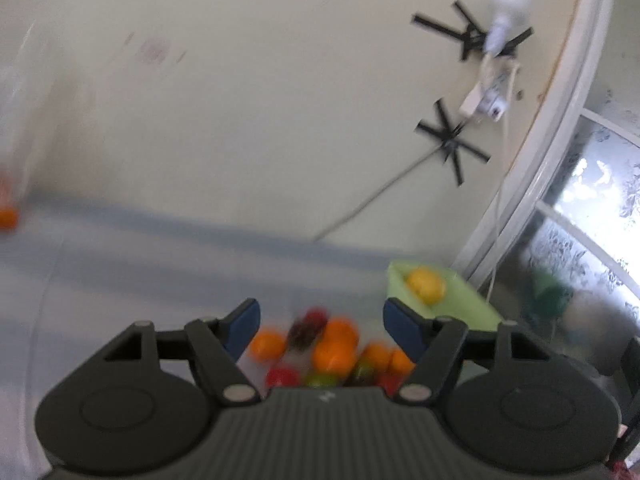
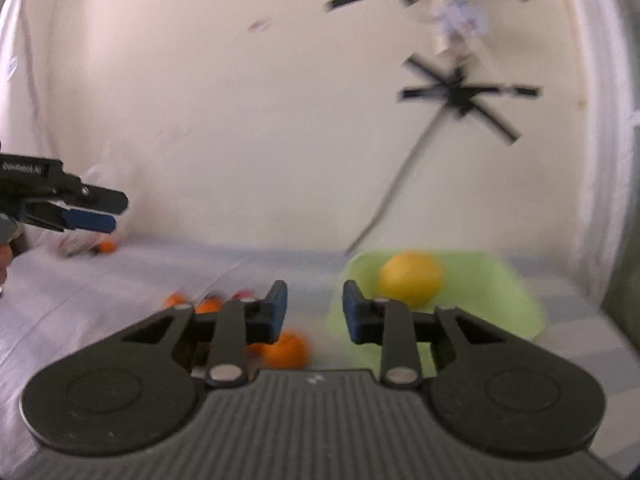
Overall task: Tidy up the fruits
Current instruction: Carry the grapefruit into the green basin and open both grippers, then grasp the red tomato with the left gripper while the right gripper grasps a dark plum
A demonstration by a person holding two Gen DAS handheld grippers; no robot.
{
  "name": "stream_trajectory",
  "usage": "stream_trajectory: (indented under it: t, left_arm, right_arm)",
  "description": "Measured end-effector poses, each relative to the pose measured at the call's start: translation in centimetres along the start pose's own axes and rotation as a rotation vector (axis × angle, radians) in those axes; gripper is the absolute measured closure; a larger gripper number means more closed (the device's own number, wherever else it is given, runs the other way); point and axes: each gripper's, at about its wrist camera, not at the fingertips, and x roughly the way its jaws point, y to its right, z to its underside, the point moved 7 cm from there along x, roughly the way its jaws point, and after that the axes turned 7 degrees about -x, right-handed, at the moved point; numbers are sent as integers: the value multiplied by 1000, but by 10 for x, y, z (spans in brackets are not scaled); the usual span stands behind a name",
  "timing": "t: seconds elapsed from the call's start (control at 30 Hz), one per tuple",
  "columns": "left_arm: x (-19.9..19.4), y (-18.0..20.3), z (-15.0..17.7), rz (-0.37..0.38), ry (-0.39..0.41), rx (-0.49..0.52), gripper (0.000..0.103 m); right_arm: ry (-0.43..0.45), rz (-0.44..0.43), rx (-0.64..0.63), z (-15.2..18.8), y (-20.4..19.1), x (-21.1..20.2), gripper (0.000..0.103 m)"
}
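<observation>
**Fruit sorting: both grippers empty, one lemon binned**

The pale wall (image 1: 240, 120) fills most of what's ahead of both grippers. It has black tape crosses (image 1: 452, 142) stuck on it and a thin cable (image 1: 372, 200) running down toward the table. Off to the right of the left gripper there's a frosted window (image 1: 592, 200).

Below that is the white tablecloth (image 1: 120, 264), pretty blurry in both views.

The light green tray (image 2: 500, 292) sits just ahead and to the right of the right gripper (image 2: 314, 300). From the left gripper (image 1: 322, 316) it's also ahead and right, past the right finger. A lemon (image 2: 410, 276) is lying inside it.

The fruit pile (image 1: 334, 348) sits on the cloth right under and ahead of the left gripper, and you see it through the gap between its fingers. It's mostly oranges, plus some red, dark and greenish pieces too smeared to name. One orange (image 2: 286, 350) shows just below the right gripper's left finger. Another orange (image 1: 6, 218) is well off to the left by the wall.

Left gripper is spread about halfway with nothing gripped. Right gripper has only a narrow gap between its blue pads (image 2: 280, 296), and nothing's in it either.
</observation>
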Motion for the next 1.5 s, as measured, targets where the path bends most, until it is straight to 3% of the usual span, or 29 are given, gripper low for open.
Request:
stream_trajectory:
  t: [0.13, 0.27, 0.5, 0.67, 0.77, 0.87, 1.03, 1.17, 1.33, 1.5]
  left_arm:
    - [10, -27, 18, 12, -43, -77, 34]
    - [24, -40, 23, 27, -66, -86, 34]
    - [47, -49, 34, 66, -119, -148, 40]
    - [54, -42, 35, 79, -125, -121, 45]
    - [61, -46, 39, 78, -148, -145, 55]
    - [64, -51, 42, 69, -147, -166, 73]
    - [59, -58, 44, 94, -150, -222, 76]
    - [38, -50, 49, 121, -133, -216, 76]
    - [16, -23, 70, 187, -167, -155, 75]
    - [20, 5, 93, 173, -218, -44, 75]
  right_arm:
    - [-92, -56, -37, 19, -35, 17, 73]
    - [-140, -78, -66, 25, -60, 28, 73]
    - [-150, -96, -196, 24, -96, 40, 73]
    - [-166, -63, -321, 29, -110, 57, 73]
    - [-182, -34, -405, 34, -118, 64, 73]
    - [-194, 8, -474, 39, -121, 71, 72]
    - [-181, 13, -457, 37, -117, 66, 75]
    - [-127, 4, -434, 33, -113, 39, 75]
    - [-153, -43, -366, 42, -104, 2, 75]
    - [-203, -69, -268, 56, -90, -12, 74]
